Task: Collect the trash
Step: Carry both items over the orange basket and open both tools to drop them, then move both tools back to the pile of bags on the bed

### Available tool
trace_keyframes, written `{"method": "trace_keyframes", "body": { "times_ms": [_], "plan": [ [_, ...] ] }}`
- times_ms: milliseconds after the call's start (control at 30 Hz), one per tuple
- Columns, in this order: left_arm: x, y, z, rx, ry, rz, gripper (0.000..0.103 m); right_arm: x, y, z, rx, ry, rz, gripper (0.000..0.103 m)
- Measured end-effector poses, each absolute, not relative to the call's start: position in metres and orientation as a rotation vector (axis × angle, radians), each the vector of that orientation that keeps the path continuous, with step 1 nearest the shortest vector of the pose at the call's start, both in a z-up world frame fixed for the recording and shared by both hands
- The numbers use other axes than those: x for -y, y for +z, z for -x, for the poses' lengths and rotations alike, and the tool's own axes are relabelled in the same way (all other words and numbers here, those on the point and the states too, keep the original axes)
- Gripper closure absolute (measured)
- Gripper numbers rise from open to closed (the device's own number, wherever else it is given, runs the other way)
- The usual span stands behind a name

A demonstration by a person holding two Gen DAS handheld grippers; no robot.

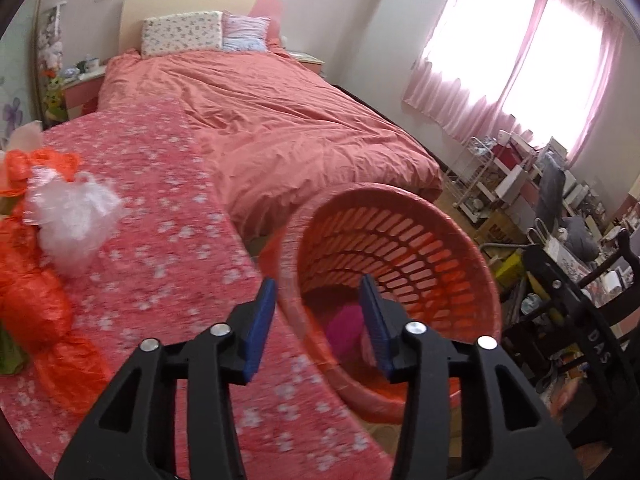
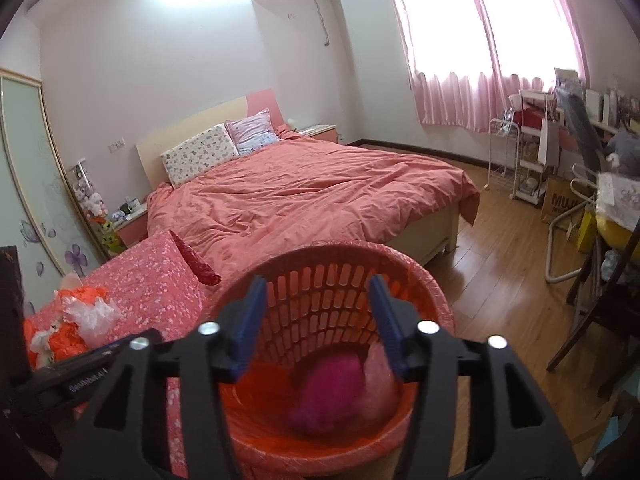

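Both grippers hang over the orange basket (image 2: 336, 344), and each one is open with nothing between its blue pads. The right gripper (image 2: 320, 324) points straight into the basket mouth; the left gripper (image 1: 318, 320) sits over the near rim, at about 9 o'clock of the basket.

Inside the basket, near its bottom, lies a magenta wad (image 2: 332, 392), and just beside it at 3 o'clock a pale pink bag (image 2: 380, 392). They seem to be trash already dropped in.

More trash waits on the flowered cover (image 1: 160, 208): a crumpled clear plastic (image 1: 74, 216) and, touching it at 8 o'clock, an orange bag (image 1: 32, 288). From the left gripper this heap lies at about 10 o'clock, well apart from the basket.

I judge that the step in hand is to let go over the basket and then go for the next piece. To do it well, keep the jaws wide while they lift away, so that no film clings to a pad. The left gripper is the nearer one to the heap. The clear plastic is light and springy, so it is better to close on its thick middle, not on a loose edge. The orange bag looks heavier; take it at a gathered fold.
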State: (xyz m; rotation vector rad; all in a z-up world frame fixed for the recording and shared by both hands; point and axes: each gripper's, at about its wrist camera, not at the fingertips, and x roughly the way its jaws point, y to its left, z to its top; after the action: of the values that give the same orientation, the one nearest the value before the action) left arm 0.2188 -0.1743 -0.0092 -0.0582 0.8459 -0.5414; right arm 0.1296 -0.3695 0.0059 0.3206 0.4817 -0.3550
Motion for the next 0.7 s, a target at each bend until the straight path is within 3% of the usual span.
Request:
{"method": "trace_keyframes", "body": {
  "times_ms": [433,633,700],
  "plan": [
    [0.075,0.001,-0.204,-0.776,-0.363,0.025,0.053,0.299,0.020,-0.135,-0.503,-0.266,-0.230,0.035],
    [0.002,0.000,-0.205,-0.775,-0.228,0.058,0.046,0.236,0.023,-0.148,-0.529,-0.159,-0.178,0.032],
    [-0.023,0.000,-0.207,-0.769,-0.172,0.069,0.040,0.217,0.022,-0.154,-0.544,-0.119,-0.169,0.032]
  ]
}}
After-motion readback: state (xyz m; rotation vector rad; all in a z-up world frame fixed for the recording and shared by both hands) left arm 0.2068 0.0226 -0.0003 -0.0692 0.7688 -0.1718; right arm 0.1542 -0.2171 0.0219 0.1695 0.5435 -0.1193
